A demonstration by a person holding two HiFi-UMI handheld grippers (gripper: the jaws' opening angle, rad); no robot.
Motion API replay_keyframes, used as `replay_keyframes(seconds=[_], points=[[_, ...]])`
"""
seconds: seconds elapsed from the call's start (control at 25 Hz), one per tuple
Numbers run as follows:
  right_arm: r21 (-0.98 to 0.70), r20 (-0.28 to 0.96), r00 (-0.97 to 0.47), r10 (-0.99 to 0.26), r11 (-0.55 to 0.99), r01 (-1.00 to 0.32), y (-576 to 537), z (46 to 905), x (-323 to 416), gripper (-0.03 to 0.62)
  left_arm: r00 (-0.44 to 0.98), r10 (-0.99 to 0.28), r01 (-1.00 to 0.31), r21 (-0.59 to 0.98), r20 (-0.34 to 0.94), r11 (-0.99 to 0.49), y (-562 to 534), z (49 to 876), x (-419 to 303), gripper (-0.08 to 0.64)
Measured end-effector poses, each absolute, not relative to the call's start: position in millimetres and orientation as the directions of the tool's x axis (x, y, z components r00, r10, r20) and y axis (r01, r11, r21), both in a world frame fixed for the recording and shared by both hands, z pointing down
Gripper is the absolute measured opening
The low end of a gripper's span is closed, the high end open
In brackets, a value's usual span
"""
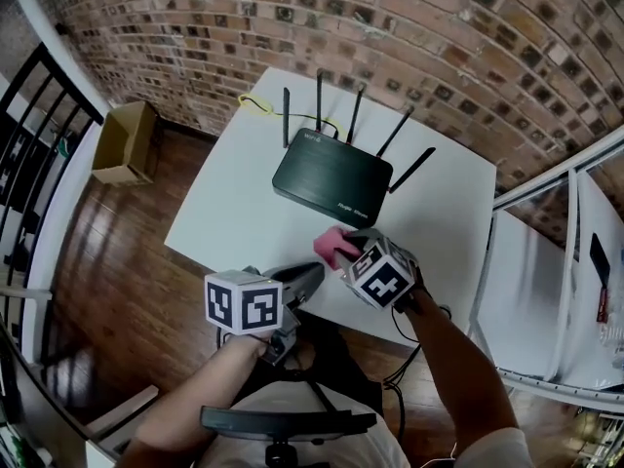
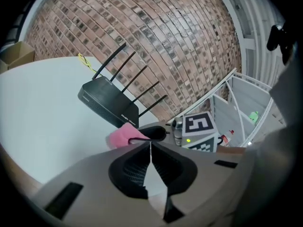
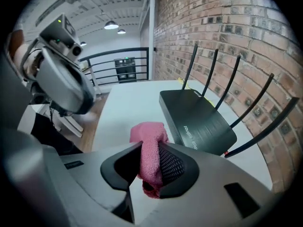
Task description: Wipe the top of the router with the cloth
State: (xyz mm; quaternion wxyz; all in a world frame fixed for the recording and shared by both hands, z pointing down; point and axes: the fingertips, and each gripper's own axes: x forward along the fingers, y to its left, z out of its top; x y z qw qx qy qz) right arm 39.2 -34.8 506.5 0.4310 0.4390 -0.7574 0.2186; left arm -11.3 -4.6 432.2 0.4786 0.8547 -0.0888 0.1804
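Over the near edge of the white tabletop, the right gripper clamps a pink cloth between its jaws, just short of the black router. The router sits toward the far edge, antennas raised before a brick wall. Alongside, the left gripper hovers with jaws pressed together, empty.

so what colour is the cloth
Pink. The cloth shows best in the right gripper view, pinched in the right hand-held gripper.
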Motion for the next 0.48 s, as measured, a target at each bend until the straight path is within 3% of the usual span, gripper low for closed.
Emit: replay_keyframes(seconds=[0.2,0.48], points=[[-0.026,0.765,-0.317,-0.561,0.464,-0.885,-20,486,87,0.094,0.915,-0.013,-0.350,0.776,0.403,-0.525,-6,433,30,0.017],[-0.072,0.737,-0.279,-0.616,0.340,-0.938,-18,500,212,0.094,0.897,-0.070,-0.400,0.734,0.437,-0.549,-12,444,95,0.017]])
